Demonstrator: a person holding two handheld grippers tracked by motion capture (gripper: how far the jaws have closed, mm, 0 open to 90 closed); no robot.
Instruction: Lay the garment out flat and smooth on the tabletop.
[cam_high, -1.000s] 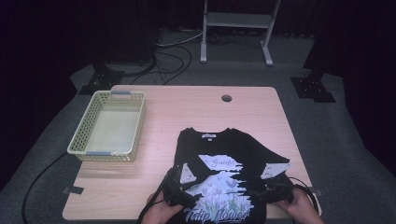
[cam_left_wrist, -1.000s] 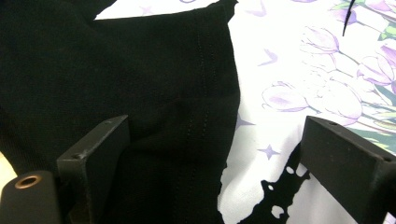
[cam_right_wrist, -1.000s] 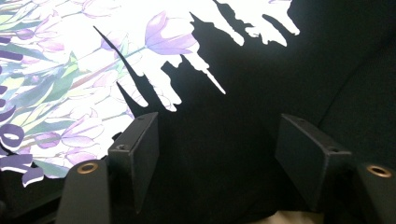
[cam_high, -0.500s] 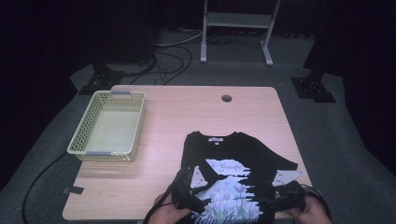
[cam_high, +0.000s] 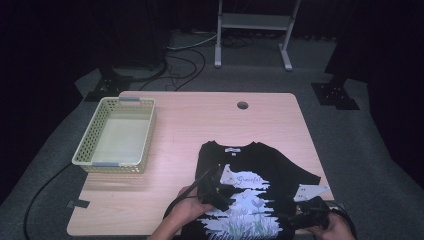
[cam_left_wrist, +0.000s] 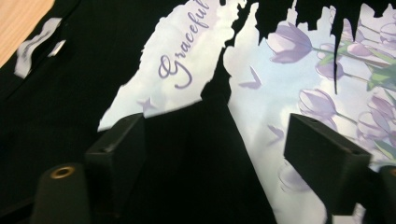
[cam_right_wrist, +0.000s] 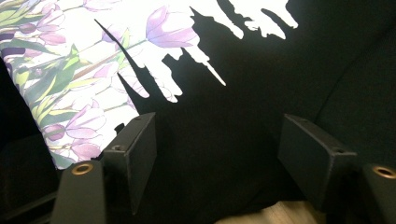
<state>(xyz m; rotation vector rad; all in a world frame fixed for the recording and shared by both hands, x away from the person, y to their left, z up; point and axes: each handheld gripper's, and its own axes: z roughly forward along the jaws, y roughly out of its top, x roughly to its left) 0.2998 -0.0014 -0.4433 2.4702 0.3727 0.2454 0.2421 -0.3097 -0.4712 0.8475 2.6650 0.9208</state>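
Across the wooden counter lay a black T-shirt for folding, near-edge left gripper and right gripper fingers released, the left's just narrowing.

The table has lots of bare wood at 12 o'clock from the black shirt, with just a small round hole there. At 10 o'clock the yellow basket stands in the way. Between basket and shirt runs a free strip of wood. At 3 o'clock the table edge comes close.
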